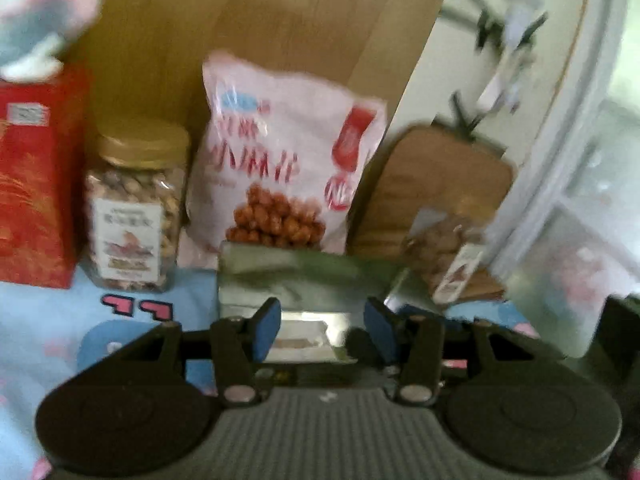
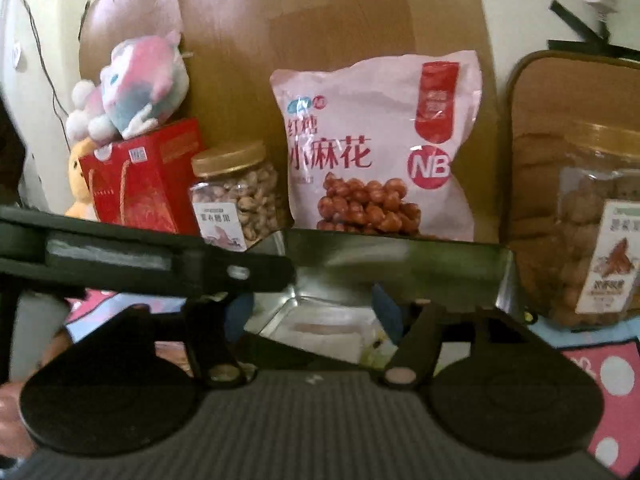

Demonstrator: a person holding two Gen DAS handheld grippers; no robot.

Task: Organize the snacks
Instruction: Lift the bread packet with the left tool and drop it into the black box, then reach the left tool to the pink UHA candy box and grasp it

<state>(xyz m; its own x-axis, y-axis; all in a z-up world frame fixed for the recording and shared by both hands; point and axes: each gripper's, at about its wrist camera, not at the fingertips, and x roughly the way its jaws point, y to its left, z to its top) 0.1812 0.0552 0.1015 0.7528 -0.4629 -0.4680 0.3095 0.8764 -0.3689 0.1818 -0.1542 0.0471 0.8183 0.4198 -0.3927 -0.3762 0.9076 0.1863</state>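
An open silver tin (image 1: 304, 276) sits on the cloth directly ahead of both grippers, with a white packet (image 1: 300, 338) lying in it. My left gripper (image 1: 323, 330) has its blue pads apart over the tin's near side, and nothing is clamped between them. In the right wrist view the tin (image 2: 400, 264) shows its shiny inside. My right gripper (image 2: 314, 314) stands wide open above it. The left gripper (image 2: 286, 276) comes in from the left, its tip at the tin's left corner. Behind the tin stand a pink snack bag (image 2: 376, 152) and a gold-lidded nut jar (image 2: 240, 196).
A red gift box (image 2: 140, 184) with a plush toy (image 2: 136, 88) on top stands at the back left. A second jar (image 2: 592, 232) stands at the right in front of a wooden board (image 2: 560, 92). A brown panel backs the row. Patterned cloth (image 1: 40, 320) covers the table.
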